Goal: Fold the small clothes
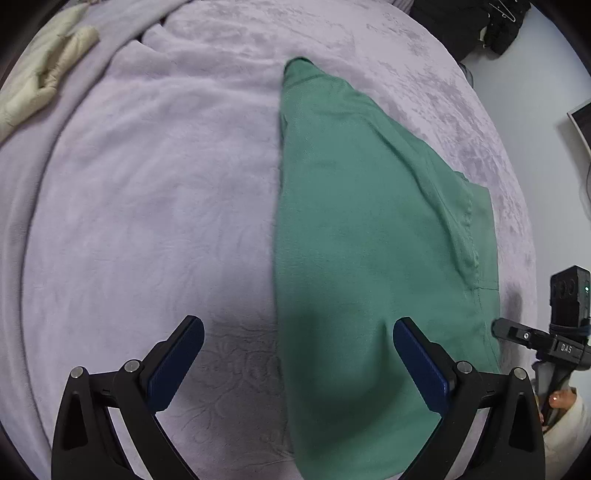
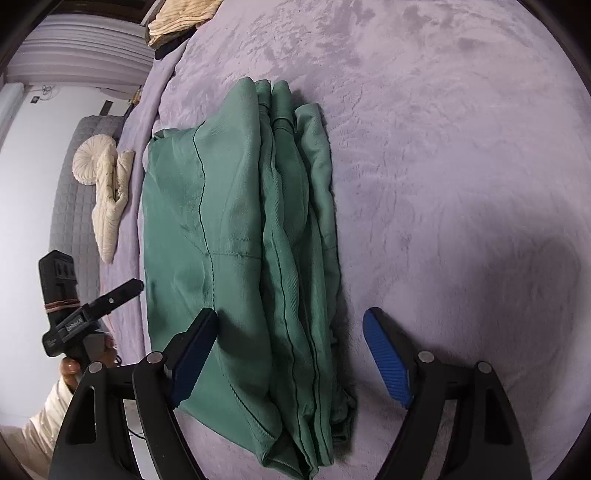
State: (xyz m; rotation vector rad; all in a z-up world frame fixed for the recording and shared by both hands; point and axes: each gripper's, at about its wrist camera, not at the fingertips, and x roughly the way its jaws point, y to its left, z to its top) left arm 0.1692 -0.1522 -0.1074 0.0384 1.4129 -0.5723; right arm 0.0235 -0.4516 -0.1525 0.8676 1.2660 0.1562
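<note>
A green garment [image 1: 369, 221] lies folded into a long strip on the lavender blanket [image 1: 147, 184]. In the right wrist view the garment [image 2: 240, 240] shows several stacked layers with dark seams. My left gripper [image 1: 297, 328] hovers open over the strip's near end, its left finger over the blanket and its right finger over the cloth. My right gripper [image 2: 291, 317] is open too, straddling the strip's layered edge with nothing pressed between its pads. The left gripper's black finger [image 2: 122, 291] shows beside the garment's other long edge, held by a hand [image 2: 70, 365].
A cream padded jacket [image 1: 44, 74] lies at the blanket's far left. Dark clothes [image 1: 480, 26] sit at the far right corner. Beyond the bed edge are a grey quilted seat [image 2: 74, 206] with a cream cushion [image 2: 103, 177] and pale floor.
</note>
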